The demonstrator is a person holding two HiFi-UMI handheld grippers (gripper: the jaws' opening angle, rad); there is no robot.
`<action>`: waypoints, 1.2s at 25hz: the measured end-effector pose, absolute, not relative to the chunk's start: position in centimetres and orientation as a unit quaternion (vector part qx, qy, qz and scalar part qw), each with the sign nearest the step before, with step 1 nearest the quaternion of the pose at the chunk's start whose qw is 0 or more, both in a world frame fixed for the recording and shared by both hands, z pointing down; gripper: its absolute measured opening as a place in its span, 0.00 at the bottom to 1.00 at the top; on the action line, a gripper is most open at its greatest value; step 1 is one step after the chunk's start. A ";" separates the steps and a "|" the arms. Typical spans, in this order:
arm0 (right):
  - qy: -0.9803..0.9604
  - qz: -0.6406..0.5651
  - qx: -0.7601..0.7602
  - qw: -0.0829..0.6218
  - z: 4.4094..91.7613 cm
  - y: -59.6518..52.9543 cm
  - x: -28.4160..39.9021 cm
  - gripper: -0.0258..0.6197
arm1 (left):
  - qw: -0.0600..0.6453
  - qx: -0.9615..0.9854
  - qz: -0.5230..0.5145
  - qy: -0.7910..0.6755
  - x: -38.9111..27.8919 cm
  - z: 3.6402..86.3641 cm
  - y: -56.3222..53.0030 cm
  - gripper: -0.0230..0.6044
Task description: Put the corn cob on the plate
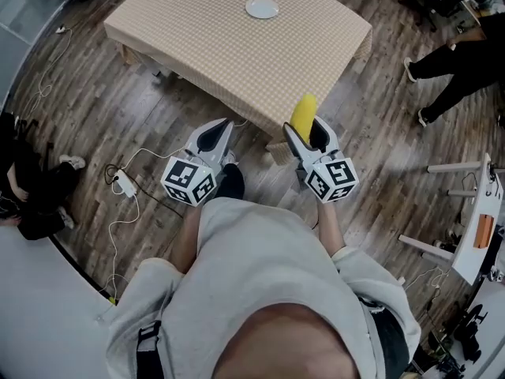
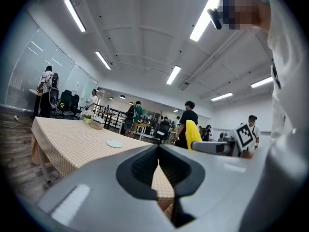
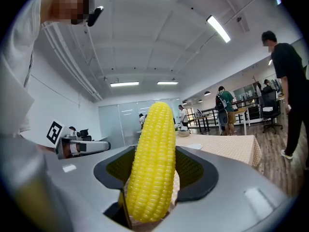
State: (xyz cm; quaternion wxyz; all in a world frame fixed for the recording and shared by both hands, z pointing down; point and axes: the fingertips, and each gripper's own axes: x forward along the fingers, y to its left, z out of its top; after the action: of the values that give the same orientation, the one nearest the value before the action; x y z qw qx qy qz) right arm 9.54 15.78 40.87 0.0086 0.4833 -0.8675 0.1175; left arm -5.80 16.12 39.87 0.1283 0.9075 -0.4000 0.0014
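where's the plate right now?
The plate sits on the checkered table, top centre of the head view, toward the table's far side. It lies beyond the corn cob held in the right gripper.

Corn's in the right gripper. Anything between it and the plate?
Nothing visible. The corn cob, held in the right gripper, is at the table's near edge. The plate lies toward the far side, with only bare checked tablecloth between them.
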 end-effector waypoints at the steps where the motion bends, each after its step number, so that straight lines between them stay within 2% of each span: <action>1: -0.866 0.118 0.486 0.010 40.8 14.6 9.1 0.44 | 0.130 0.908 0.002 -0.398 -6.3 39.8 14.9 0.05; 16: -0.836 0.126 0.534 0.010 39.5 -1.8 4.6 0.44 | 0.135 0.924 0.007 -0.358 -11.4 38.4 -2.6 0.05; 30: -0.833 0.145 0.534 0.033 41.4 -4.6 3.3 0.44 | 0.156 0.925 0.018 -0.346 -12.2 40.7 -5.7 0.05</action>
State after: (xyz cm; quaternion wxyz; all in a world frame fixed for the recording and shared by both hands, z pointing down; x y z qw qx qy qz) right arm 3.33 -4.56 41.42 0.0327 0.5337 -0.8325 0.1447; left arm -12.19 -5.70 40.67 0.1561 0.9248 -0.3465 0.0179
